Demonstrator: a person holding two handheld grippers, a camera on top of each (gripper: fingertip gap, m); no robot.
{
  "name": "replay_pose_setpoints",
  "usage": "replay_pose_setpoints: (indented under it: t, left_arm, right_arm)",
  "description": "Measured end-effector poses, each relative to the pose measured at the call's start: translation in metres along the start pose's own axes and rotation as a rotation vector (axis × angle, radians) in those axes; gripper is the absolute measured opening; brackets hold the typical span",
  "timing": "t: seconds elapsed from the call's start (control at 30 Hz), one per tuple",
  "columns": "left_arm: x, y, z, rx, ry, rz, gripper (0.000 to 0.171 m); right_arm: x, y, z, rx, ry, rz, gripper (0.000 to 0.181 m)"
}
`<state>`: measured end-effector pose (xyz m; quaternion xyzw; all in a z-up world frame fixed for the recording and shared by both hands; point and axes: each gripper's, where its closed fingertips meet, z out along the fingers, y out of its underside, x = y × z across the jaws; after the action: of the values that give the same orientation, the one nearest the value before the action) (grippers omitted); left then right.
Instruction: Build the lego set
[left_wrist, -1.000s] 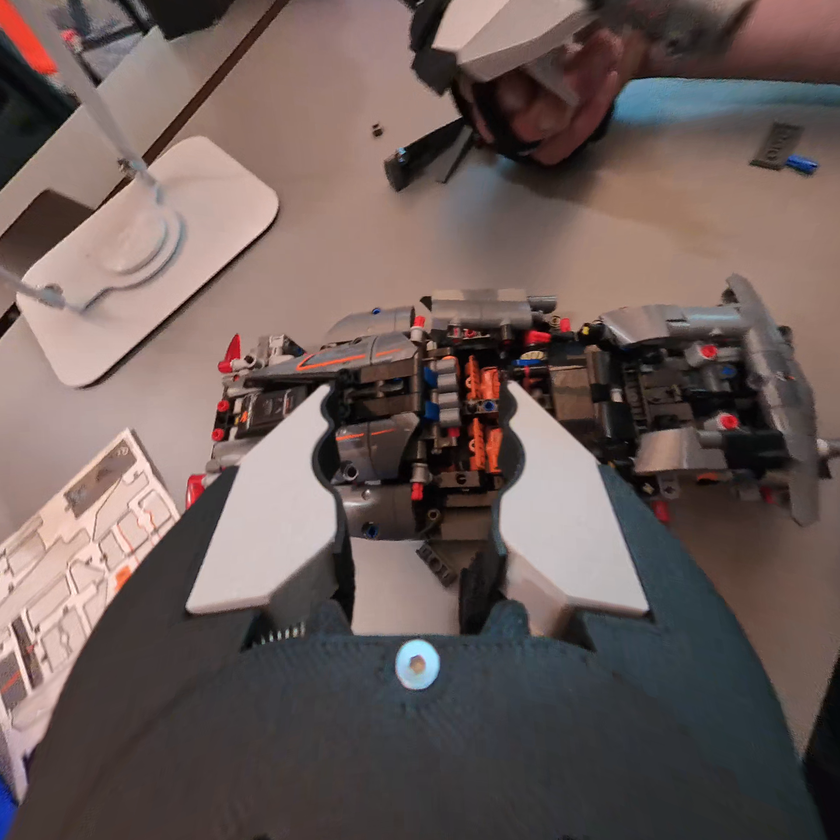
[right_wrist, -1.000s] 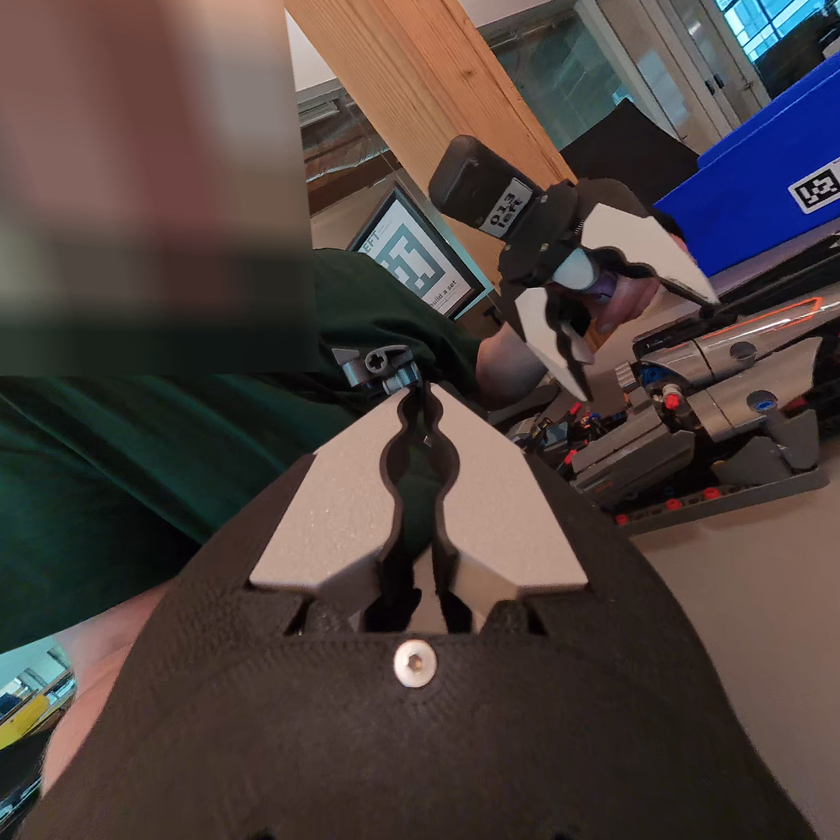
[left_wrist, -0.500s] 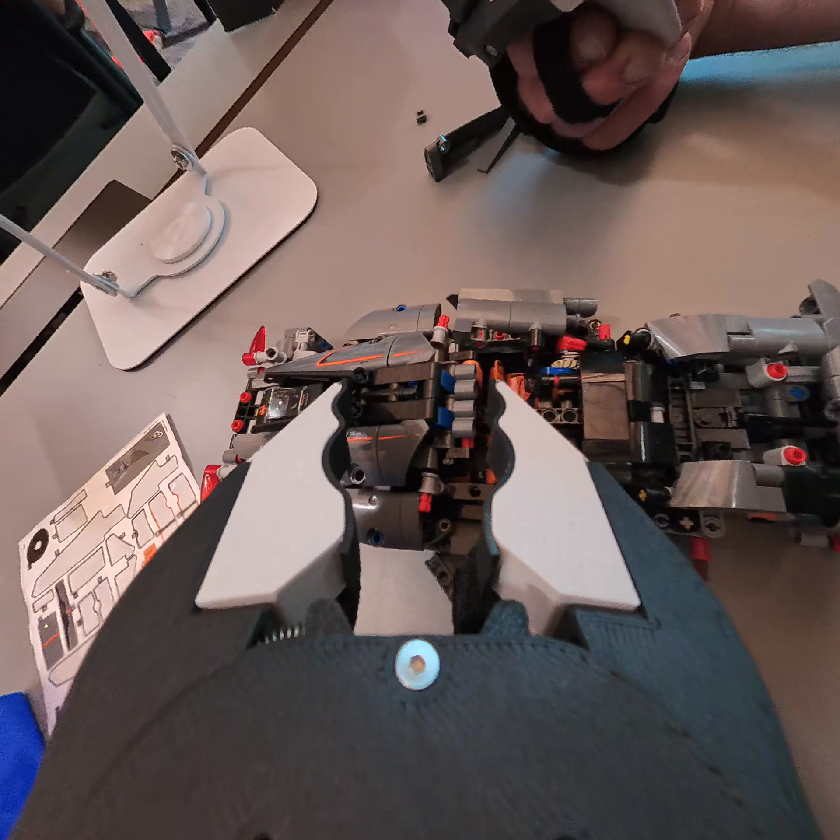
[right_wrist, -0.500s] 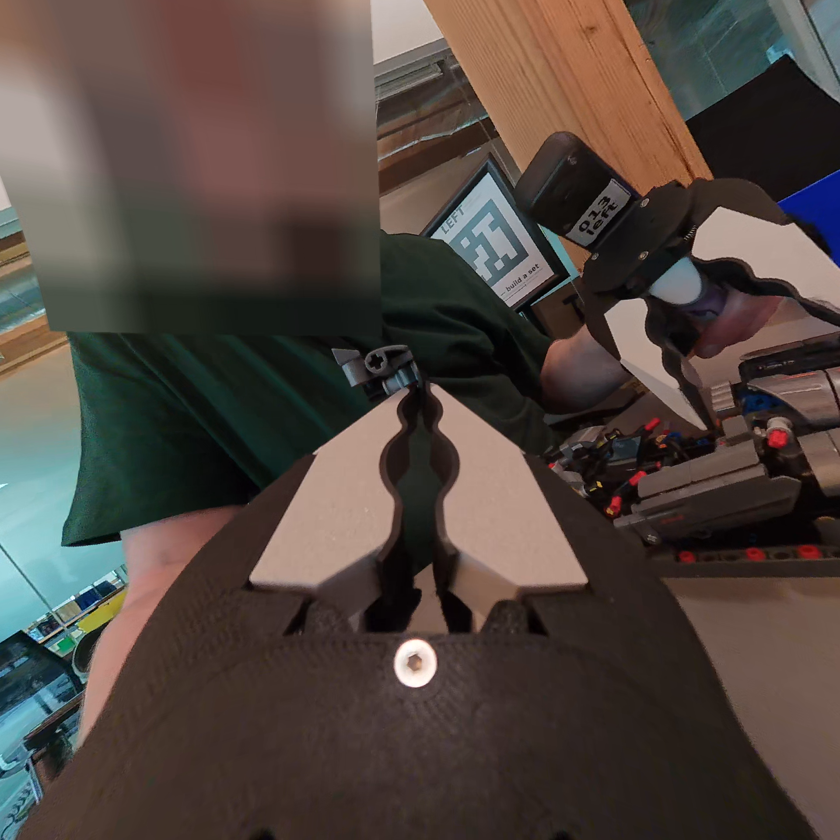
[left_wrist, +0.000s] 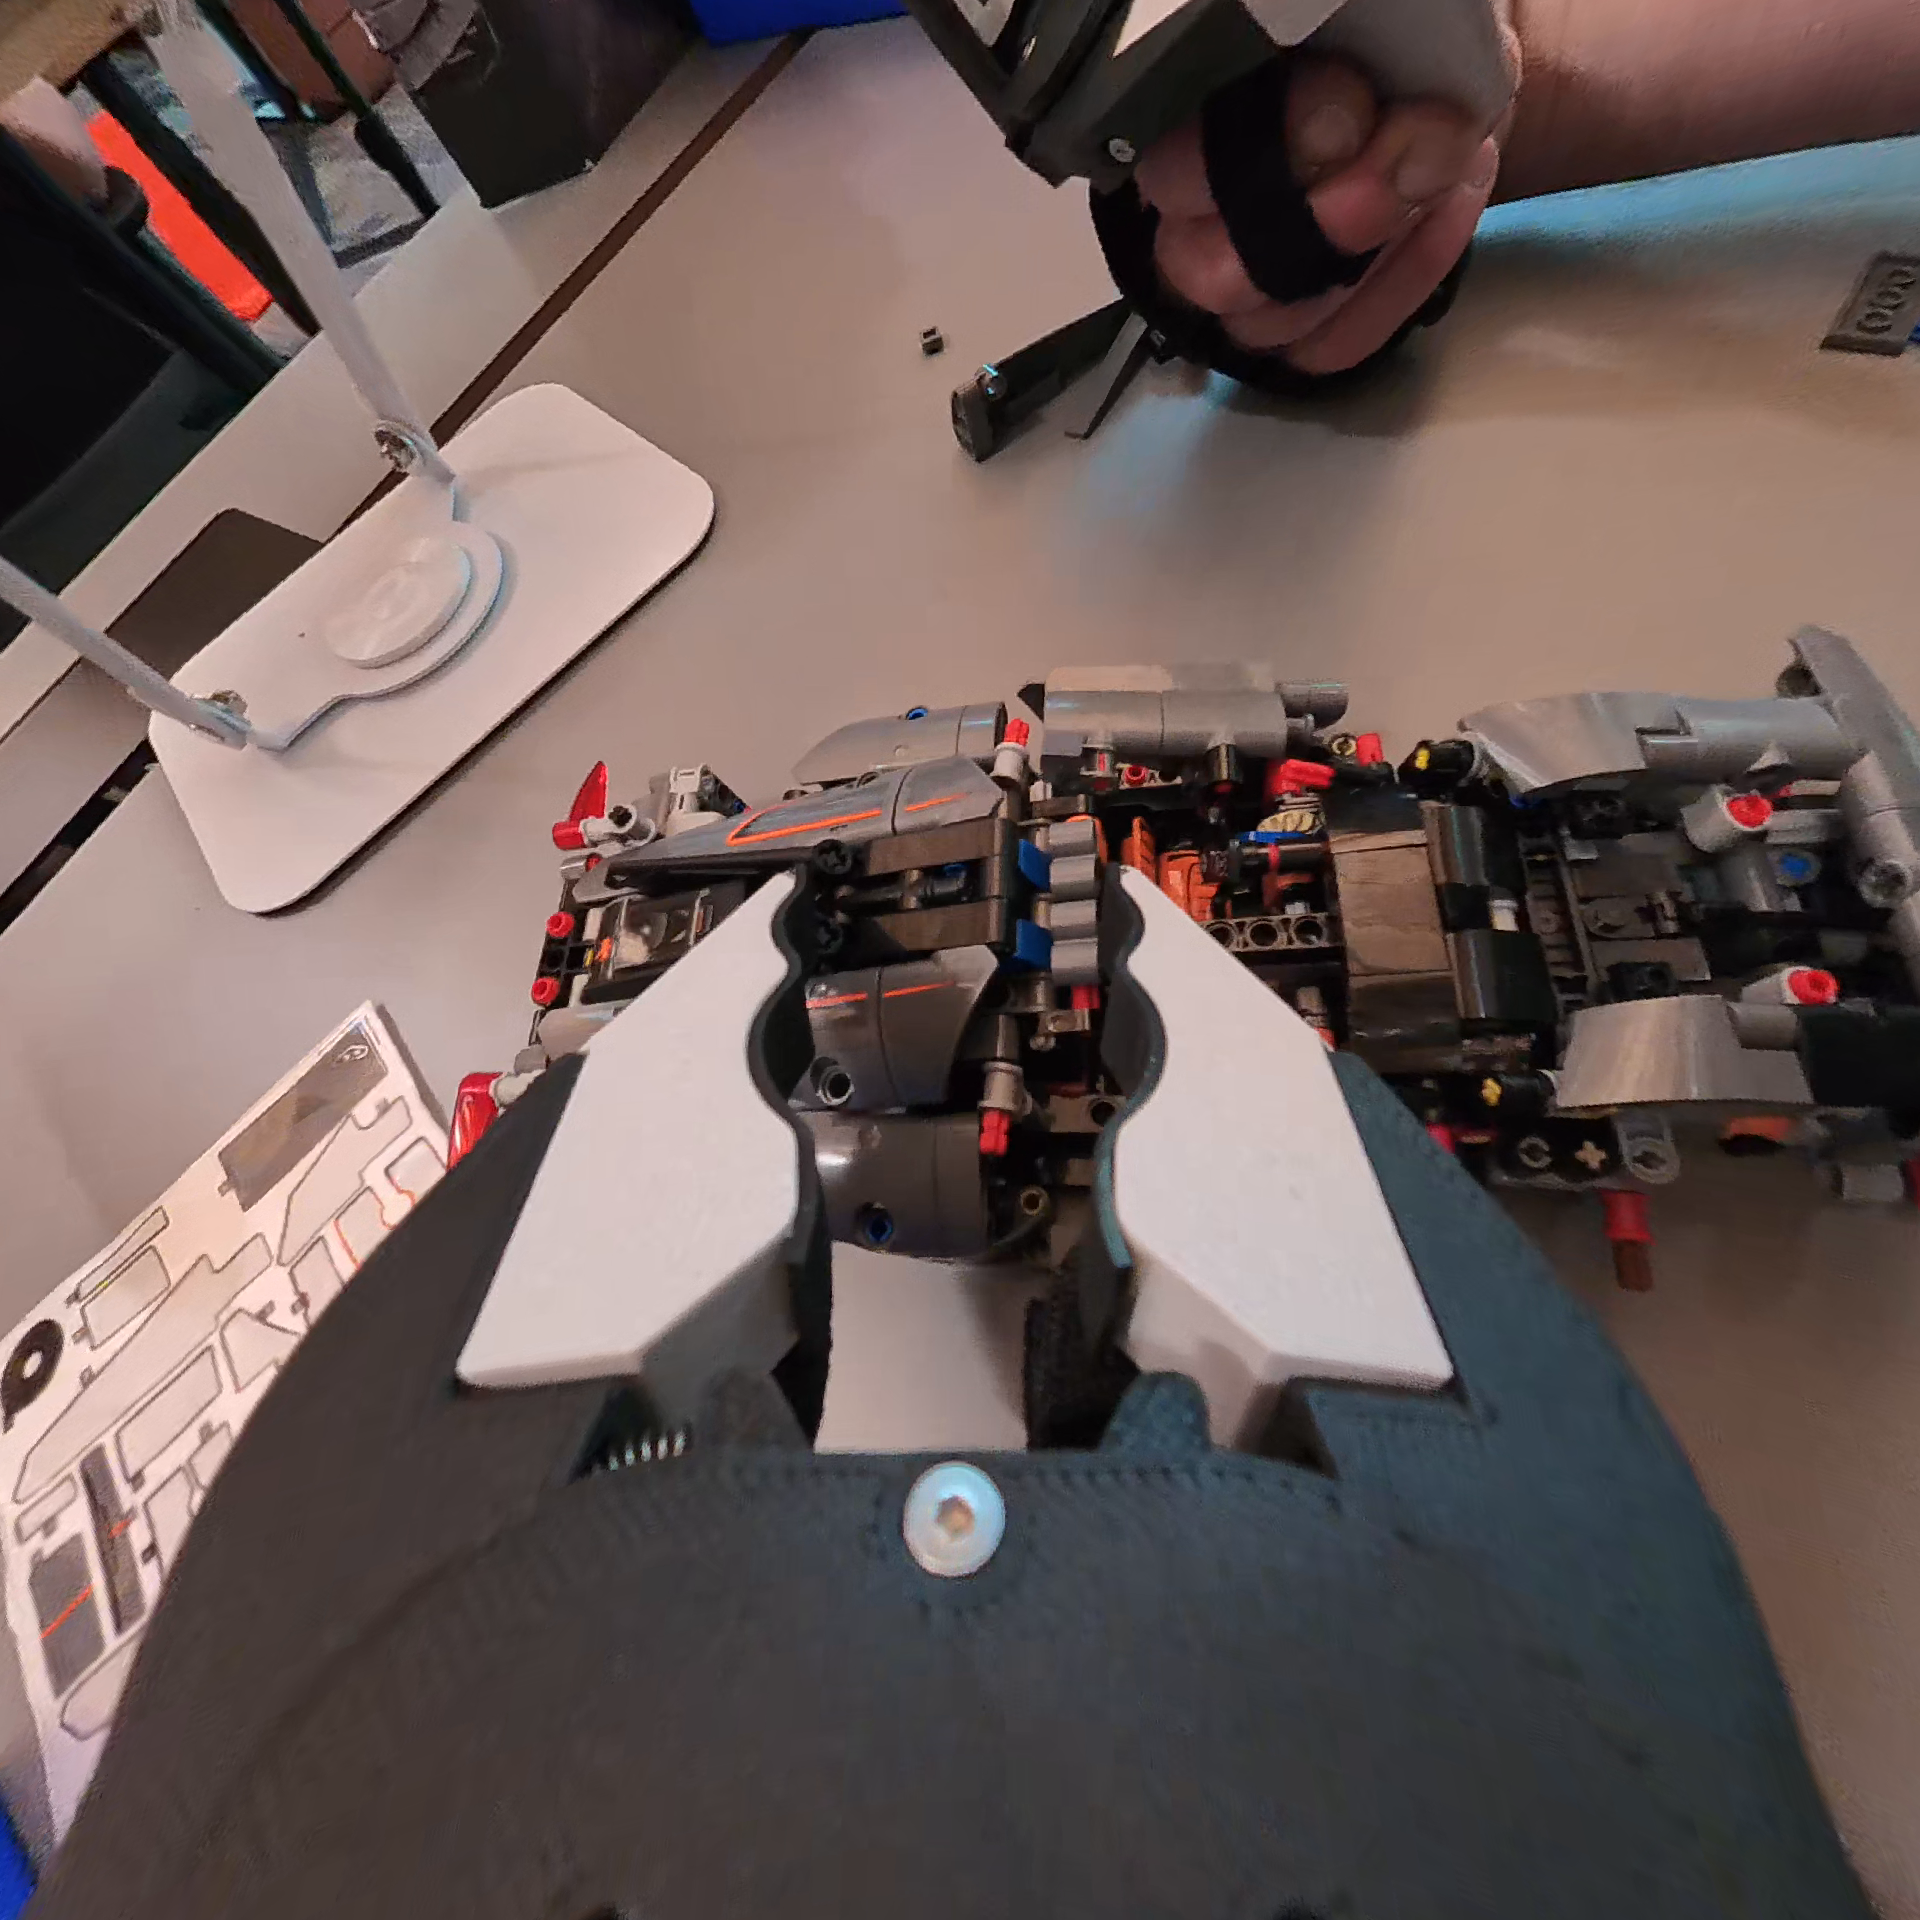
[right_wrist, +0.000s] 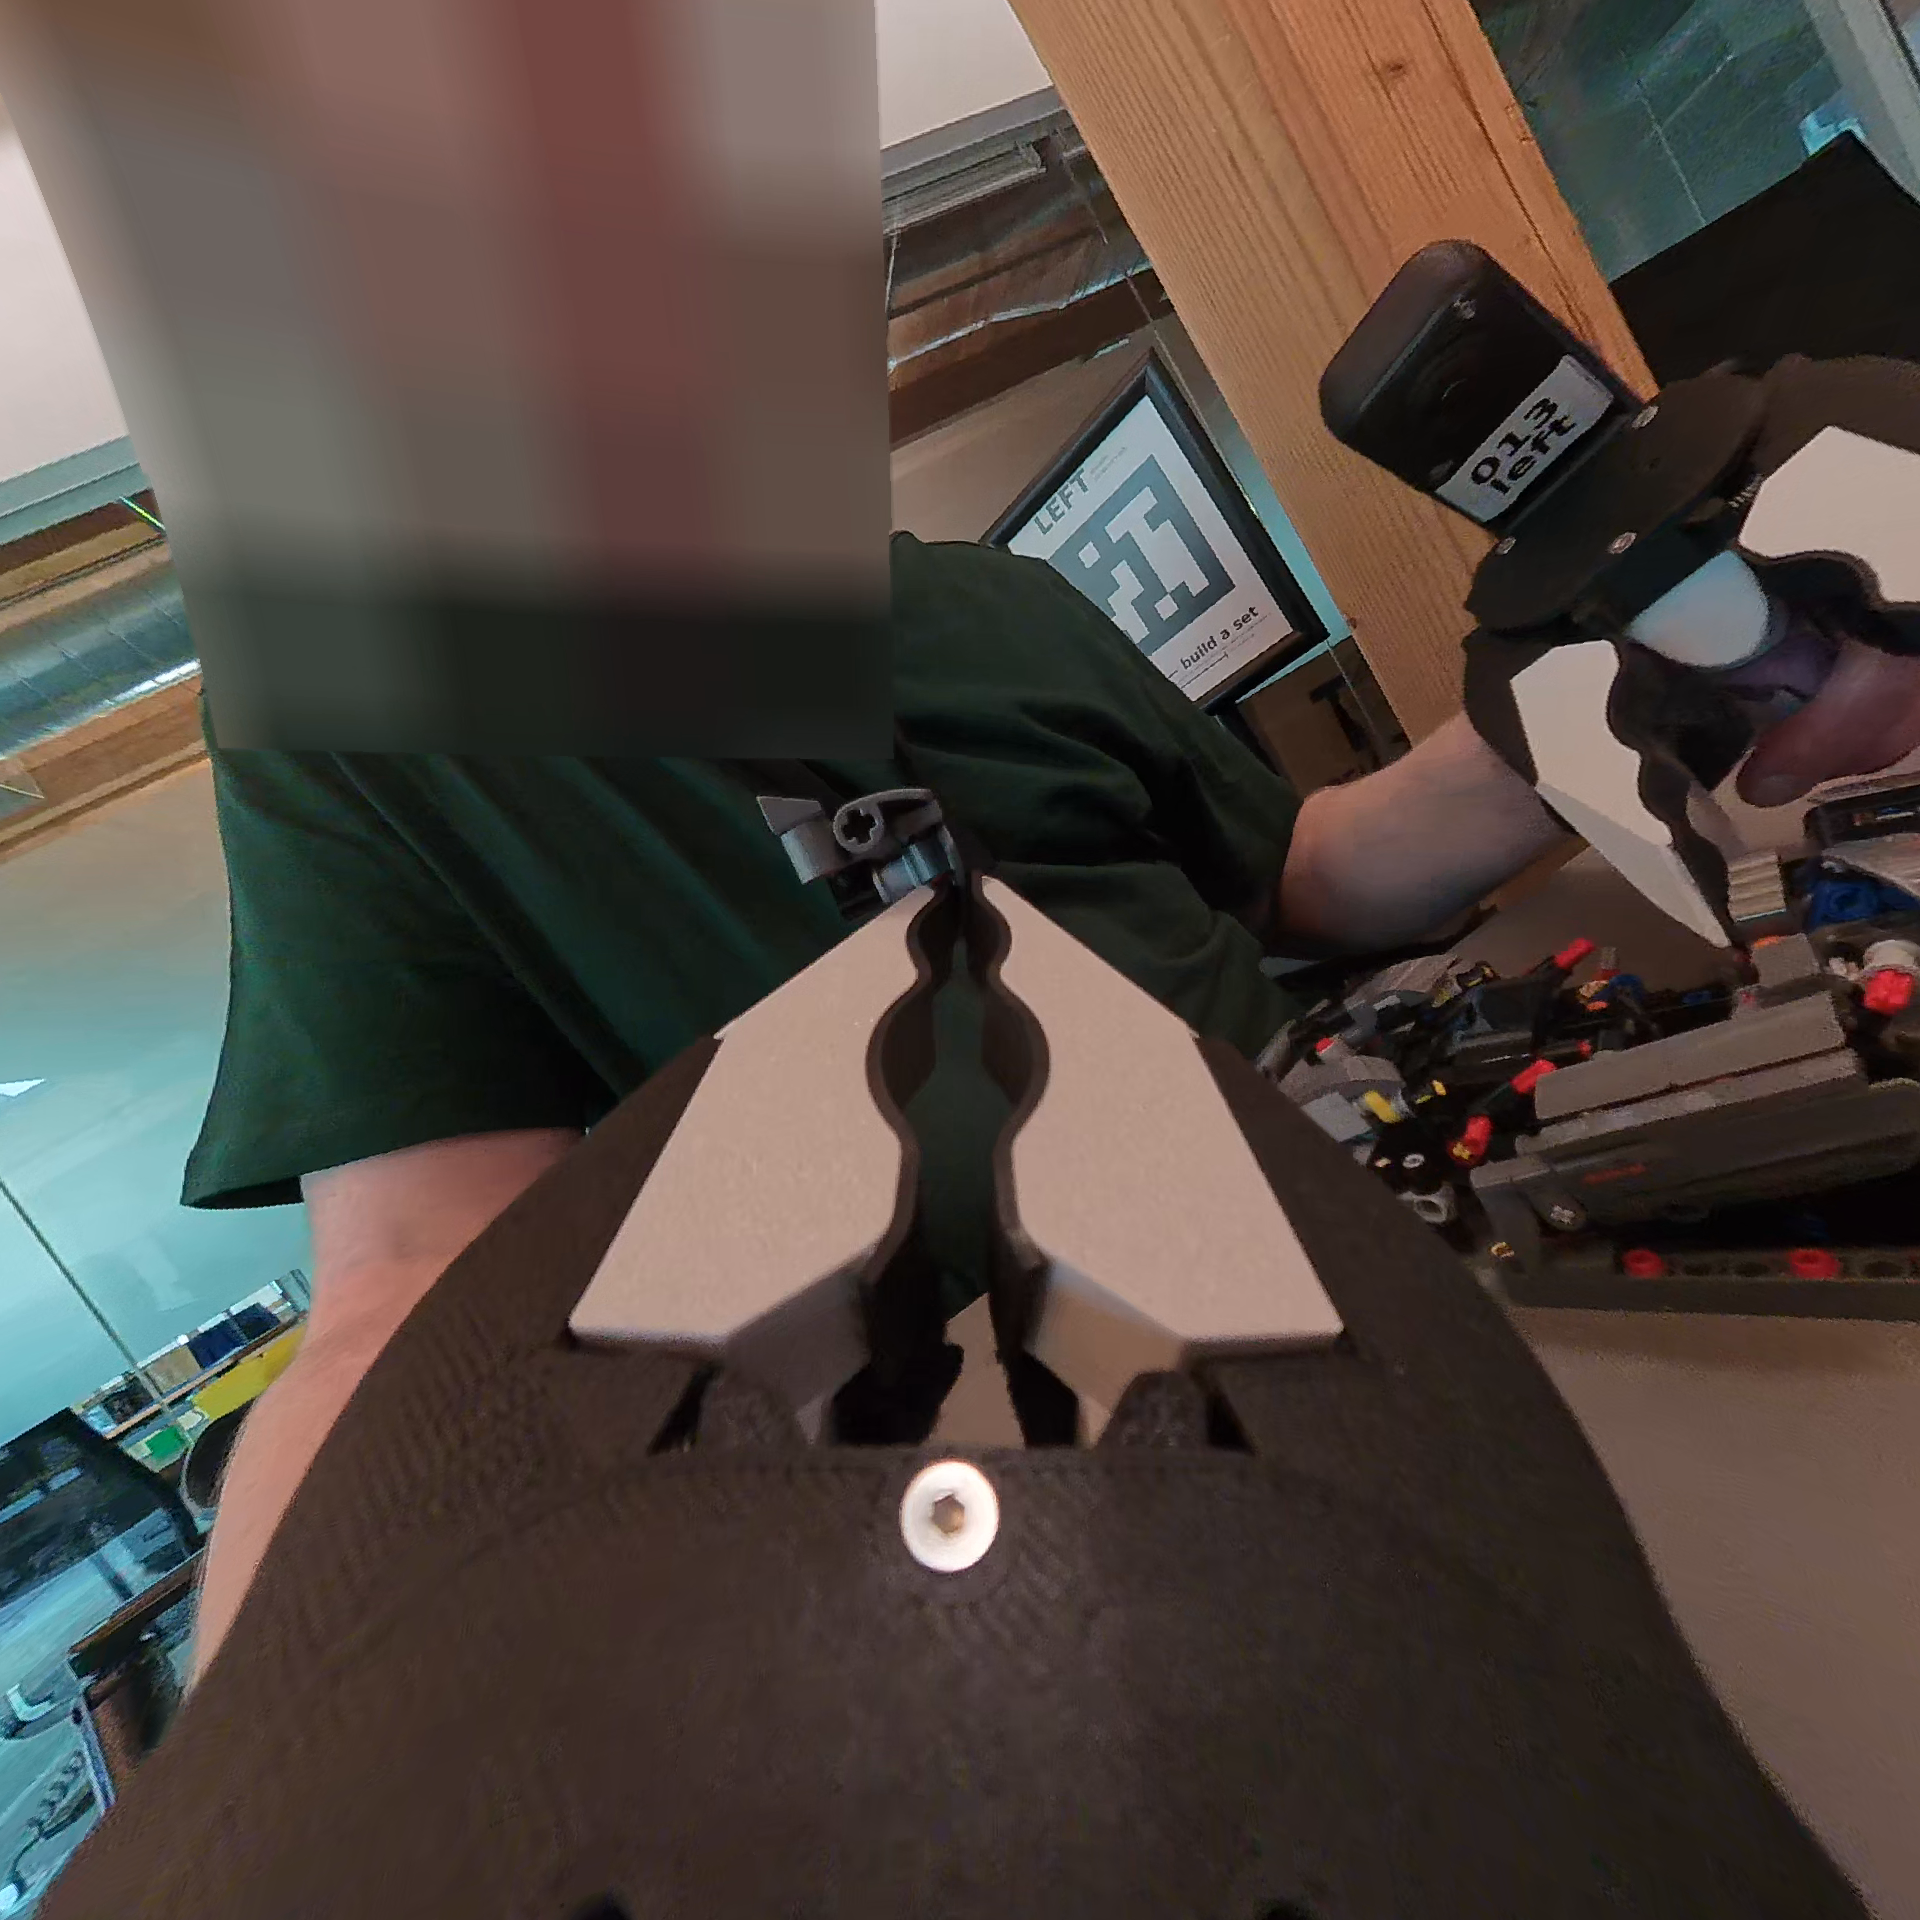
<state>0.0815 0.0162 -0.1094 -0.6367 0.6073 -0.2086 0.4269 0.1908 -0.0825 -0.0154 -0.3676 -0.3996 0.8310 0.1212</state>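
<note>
A: Since the earlier frames, the left gripper (left_wrist: 956, 883) is seen brought lower and closer over the lego car (left_wrist: 1226, 935); the right gripper (right_wrist: 961, 899) is seen tilted upward, more of the green shirt (right_wrist: 540, 935) being framed ahead of its tips.

B: Left claw state?

A: Spread. The rear section of the car is bracketed between the two fingers; contact cannot be confirmed. In the right wrist view one left fingertip (right_wrist: 1714, 914) is seen down at the car's top.

B: Right claw?

A: Pressed together on a small grey lego piece (right_wrist: 862, 847), which is held at the very tips and projects to the left of them. It is raised off the table (left_wrist: 1247, 520).

B: Car position?

A: Laid lengthwise on the table, directly under the left claw and extending to its right; seen low and right of the right claw.

B: Other items?

A: A sticker sheet (left_wrist: 187, 1299) is noted lower left of the left claw, a white stand base (left_wrist: 436, 644) upper left, a black lego part (left_wrist: 1039, 384) beyond it.
</note>
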Motion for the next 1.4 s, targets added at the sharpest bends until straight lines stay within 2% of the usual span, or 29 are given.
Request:
replay_pose_setpoints:
  t: [0.57,0.87,1.2,1.4]
  left_arm:
    - [-0.013,0.009,-0.008,0.049,0.121,0.049,0.052]
    - [-0.013,0.009,-0.009,0.037,0.119,0.053,0.052]
    - [-0.012,0.006,-0.015,0.036,0.09,0.037,0.062]
    - [-0.009,-0.013,-0.028,0.088,0.054,0.047,0.065]
  right_arm:
    - [0.011,0.008,0.01,-0.119,-0.065,0.086,0.0]
    - [0.01,0.007,0.012,-0.13,-0.095,0.079,0.0]
    - [0.005,0.008,0.011,-0.129,-0.113,0.052,0.0]
    - [0.001,0.007,0.01,-0.119,-0.133,0.033,0.0]
